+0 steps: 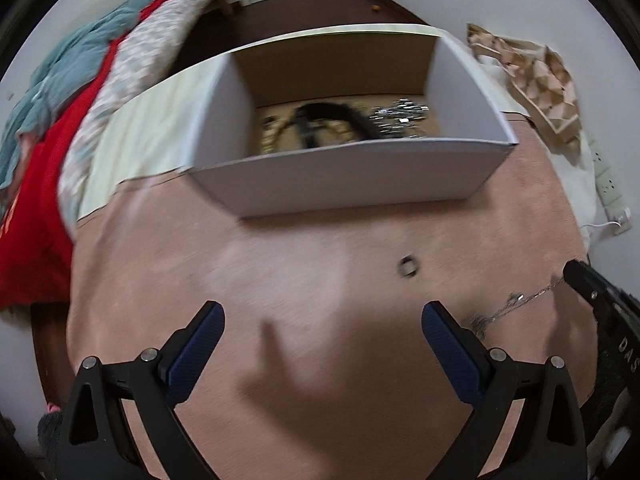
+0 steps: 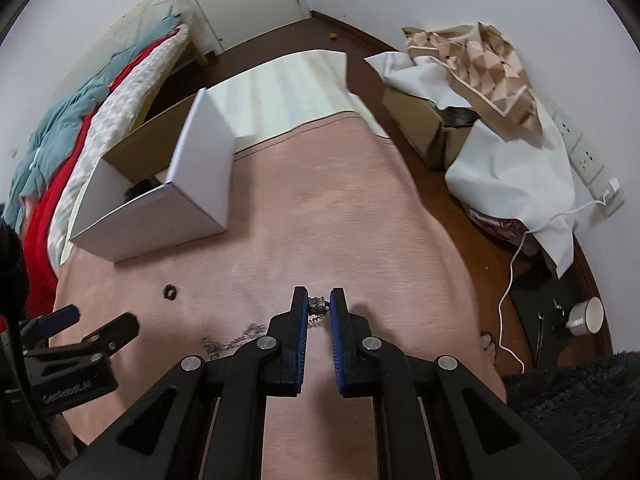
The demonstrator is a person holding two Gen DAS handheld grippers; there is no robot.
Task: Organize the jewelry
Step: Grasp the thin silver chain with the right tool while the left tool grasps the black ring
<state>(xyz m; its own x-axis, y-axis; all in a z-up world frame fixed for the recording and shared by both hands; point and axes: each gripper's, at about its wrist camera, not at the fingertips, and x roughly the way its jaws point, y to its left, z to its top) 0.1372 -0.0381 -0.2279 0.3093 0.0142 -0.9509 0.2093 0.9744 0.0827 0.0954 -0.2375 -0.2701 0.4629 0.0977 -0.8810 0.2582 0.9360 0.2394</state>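
Right gripper (image 2: pixel 320 300) pinches one end of a silver chain (image 2: pixel 230 343) trailing over the pink tabletop (image 2: pixel 320 208), left gripper (image 1: pixel 322 322) gaping empty nearby, white box (image 1: pixel 352 176) beyond the small ring (image 1: pixel 408 267).

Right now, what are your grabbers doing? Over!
Right gripper shut on silver chain. Left gripper open, empty. Ring loose on pink cloth. White box ahead, path clear.
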